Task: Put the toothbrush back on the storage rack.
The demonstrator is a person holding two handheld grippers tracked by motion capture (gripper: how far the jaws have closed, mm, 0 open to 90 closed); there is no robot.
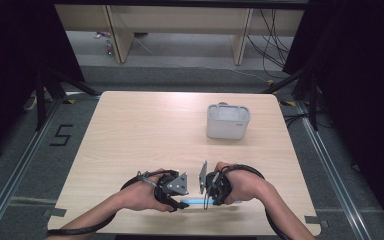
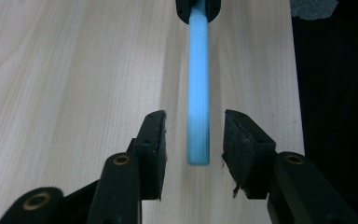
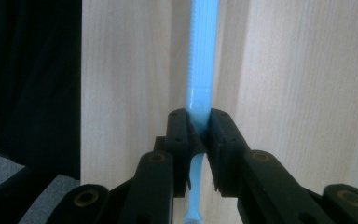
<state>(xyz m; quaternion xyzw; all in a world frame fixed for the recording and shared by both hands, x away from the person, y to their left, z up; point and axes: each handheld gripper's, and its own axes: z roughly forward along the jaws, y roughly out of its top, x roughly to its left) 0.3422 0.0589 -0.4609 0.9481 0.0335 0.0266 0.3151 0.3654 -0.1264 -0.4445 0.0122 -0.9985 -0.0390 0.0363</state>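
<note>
The right hand-held gripper (image 3: pixel 199 140) is squeezed tight on a blue toothbrush (image 3: pixel 201 60). Its two black jaws pinch the thin neck of the brush. The brush head pokes out behind the jaws, close to the camera. The long ribbed handle sticks out in front of them, over the tabletop (image 3: pixel 298 70).

The left hand-held gripper (image 2: pixel 195 140) faces the right one, close by. Its jaws are half open, and the free end of the toothbrush handle (image 2: pixel 198 93) sits in the gap between them. The pads are not touching it yet. There is a small space on each side. From above, the two hand-held grippers (image 1: pixel 172 192) (image 1: pixel 215 192) meet near the front edge of the tabletop, with the toothbrush (image 1: pixel 195 201) stretched level between them.

It looks like the brush is being passed from one hand-held gripper to the other. To do this well, the left one should keep the handle in the middle of its gap and close gently until both pads press flat on it. The right one should hold tight until then, so the brush does not drop or tip.

Far beyond the hand-held grippers, a white box (image 1: pixel 228 121) stands open on the tabletop. The brush may go in there.
</note>
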